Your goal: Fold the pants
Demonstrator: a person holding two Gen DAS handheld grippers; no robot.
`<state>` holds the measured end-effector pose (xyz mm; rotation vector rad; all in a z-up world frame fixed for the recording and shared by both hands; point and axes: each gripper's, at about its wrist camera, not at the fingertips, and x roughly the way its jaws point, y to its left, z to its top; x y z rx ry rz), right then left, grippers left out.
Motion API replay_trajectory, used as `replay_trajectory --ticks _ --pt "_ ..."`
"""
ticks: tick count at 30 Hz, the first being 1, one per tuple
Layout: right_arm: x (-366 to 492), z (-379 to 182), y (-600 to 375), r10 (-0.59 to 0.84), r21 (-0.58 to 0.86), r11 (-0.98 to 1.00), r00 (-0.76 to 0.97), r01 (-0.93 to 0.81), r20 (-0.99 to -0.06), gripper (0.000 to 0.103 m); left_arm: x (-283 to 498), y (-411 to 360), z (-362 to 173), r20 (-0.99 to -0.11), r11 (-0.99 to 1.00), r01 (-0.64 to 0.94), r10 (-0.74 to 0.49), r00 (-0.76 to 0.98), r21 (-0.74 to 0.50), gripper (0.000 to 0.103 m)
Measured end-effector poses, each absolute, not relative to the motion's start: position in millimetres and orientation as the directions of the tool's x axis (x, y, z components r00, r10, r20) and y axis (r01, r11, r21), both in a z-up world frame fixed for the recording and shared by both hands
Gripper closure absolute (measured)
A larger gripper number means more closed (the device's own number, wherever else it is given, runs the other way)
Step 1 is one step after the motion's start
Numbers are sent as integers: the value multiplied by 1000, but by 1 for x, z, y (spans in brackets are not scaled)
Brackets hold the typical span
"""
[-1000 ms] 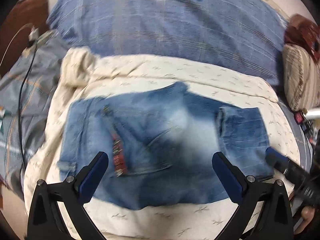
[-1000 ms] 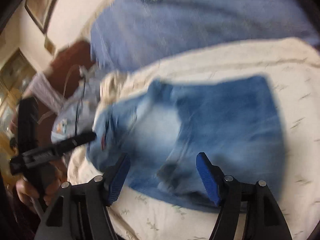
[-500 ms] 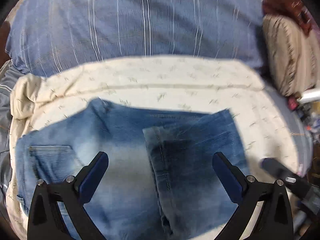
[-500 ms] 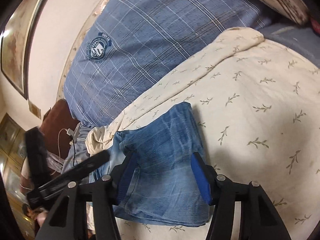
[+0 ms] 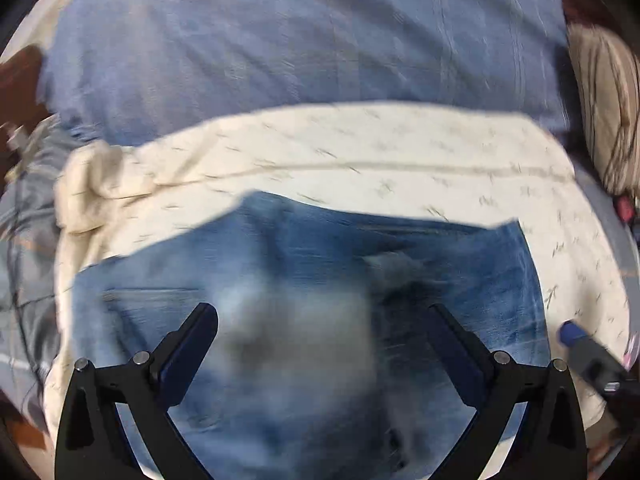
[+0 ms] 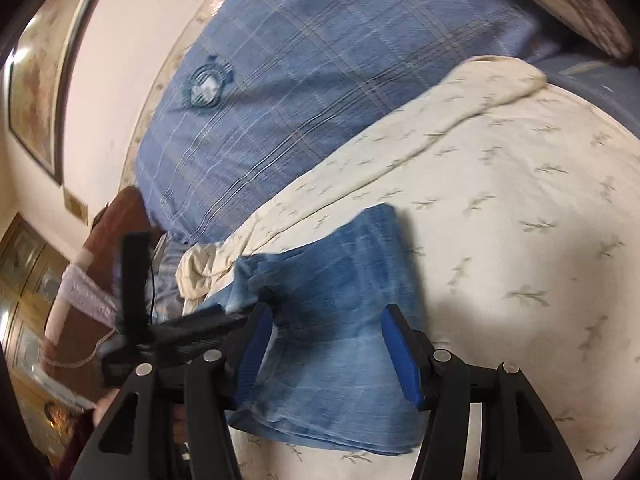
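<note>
left wrist view, motion-blurred: left hand-held gripper [image 5: 322,330] w/ jaws spread wide, nothing between them, hovering over folded blue jeans [image 5: 304,304]. jeans lie on a cream sheet w/ small sprig print [image 5: 360,152], spread on the bed. a back pocket seam shows at left of the denim; the pale faded patch sits mid-frame between the fingers. darker denim layer lies toward the right side. behind the sheet: blue plaid cover [image 5: 280,48]. far right: striped beige cushion [image 5: 604,92]. lower right edge: blue-tipped finger of the right hand-held gripper [image 5: 574,334], just beside the jeans' right edge, over the sheet.

right wrist view: right hand-held gripper [image 6: 328,348], jaws open approx. as wide as the folded bundle's near end, blue pads either side of the denim; whether pads touch cloth cannot be told, no grip visible. jeans [image 6: 332,320] appear as a compact folded stack, several layers visible at the near edge, lying on the cream sheet [image 6: 500,208]. sheet's rolled hem runs diagonally toward upper right. blue plaid cover [image 6: 320,80] carries a round embroidered badge [image 6: 206,86]. left hand-held gripper [image 6: 192,324] enters from left, dark body over the jeans' left end. background left: pale wall w/ framed picture [image 6: 36,80], brown headboard-like piece [image 6: 120,220], black cable near it.
</note>
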<state>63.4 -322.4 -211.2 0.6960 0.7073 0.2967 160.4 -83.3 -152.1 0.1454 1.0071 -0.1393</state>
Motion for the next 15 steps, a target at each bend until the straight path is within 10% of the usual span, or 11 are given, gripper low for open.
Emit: replay_trajectory --ticks 15 --pt "83 -229 -225 430 466 879 601 -106 -674 43 100 56 -124 -815 997 -72 54 577 15 0"
